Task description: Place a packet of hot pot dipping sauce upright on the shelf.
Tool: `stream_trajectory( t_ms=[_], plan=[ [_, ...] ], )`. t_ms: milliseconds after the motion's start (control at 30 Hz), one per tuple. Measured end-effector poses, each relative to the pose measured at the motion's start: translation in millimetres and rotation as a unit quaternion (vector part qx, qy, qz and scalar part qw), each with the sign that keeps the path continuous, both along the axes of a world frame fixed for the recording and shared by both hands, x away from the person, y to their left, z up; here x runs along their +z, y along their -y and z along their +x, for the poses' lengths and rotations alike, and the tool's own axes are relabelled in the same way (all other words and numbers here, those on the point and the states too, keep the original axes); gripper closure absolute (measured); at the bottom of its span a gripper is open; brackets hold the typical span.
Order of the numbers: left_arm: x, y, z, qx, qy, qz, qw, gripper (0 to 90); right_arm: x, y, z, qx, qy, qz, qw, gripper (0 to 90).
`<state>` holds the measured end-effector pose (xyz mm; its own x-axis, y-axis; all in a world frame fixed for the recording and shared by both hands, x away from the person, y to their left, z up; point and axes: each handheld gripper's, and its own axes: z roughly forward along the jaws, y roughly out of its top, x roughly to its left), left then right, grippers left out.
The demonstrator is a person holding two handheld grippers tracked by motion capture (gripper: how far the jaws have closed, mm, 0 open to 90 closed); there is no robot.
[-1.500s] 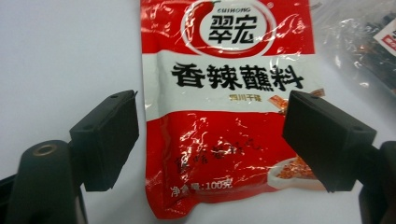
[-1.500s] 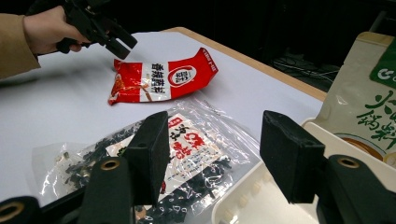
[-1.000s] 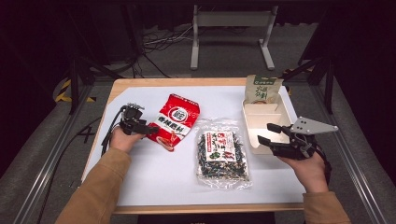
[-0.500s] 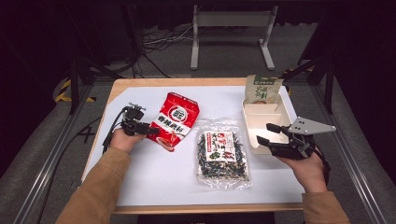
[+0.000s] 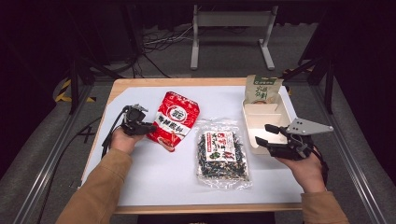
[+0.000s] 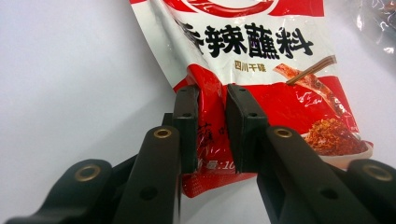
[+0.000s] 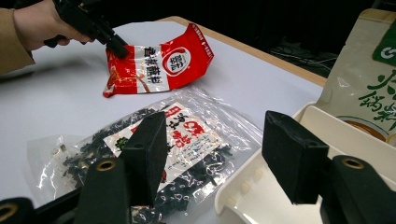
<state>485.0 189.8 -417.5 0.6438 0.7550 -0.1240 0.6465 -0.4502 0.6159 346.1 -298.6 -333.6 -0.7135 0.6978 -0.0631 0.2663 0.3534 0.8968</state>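
White sheeting is covering the worktop (image 5: 154, 182), with dark floor and cables lying beyond its far edge. At the left, the left claw (image 5: 150, 126) is pinching the near-left edge of the red sachet (image 5: 173, 120), which is lying flat, left of centre. In the left gripper view its jaws have just been closing, and the pads (image 6: 187, 122) are now squeezing a raised fold of the red film (the bag is puckering between them). To do this step well, the person should be keeping that bite on the empty film near the edge rather than on the filled belly, and lifting gently so the thin film is not tearing or slipping out.

At the right, the right claw (image 5: 266, 134) is hovering with its jaws standing apart and nothing between them, just beside the near-left corner of the cream tray (image 5: 252, 135). A green pouch (image 5: 261, 88) is leaning in the tray's far end. Between the two hands, the clear bag of dark dried bits (image 5: 222, 153) is lying flat; the sachet should be passing over it, not dragging across it.
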Motion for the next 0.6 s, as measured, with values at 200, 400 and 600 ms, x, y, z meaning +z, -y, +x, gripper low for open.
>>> stream_trajectory(
  t_ms=[200,400,600],
  plan=[
    [8.1,-0.6,-7.2,-0.003,0.024,0.002,0.9997,77.0,-0.6,-1.4,-0.2,0.004,0.001,-0.002,1.0000,40.8],
    [18.9,-2.3,-16.3,-0.002,0.049,-0.010,0.9987,78.3,-1.5,-3.2,0.5,0.006,-0.001,-0.003,1.0000,40.9],
    [31.3,-10.1,-29.3,0.002,0.070,-0.058,0.9958,78.7,-1.3,-8.5,0.1,0.017,0.001,-0.005,0.9998,42.5]
  ],
)
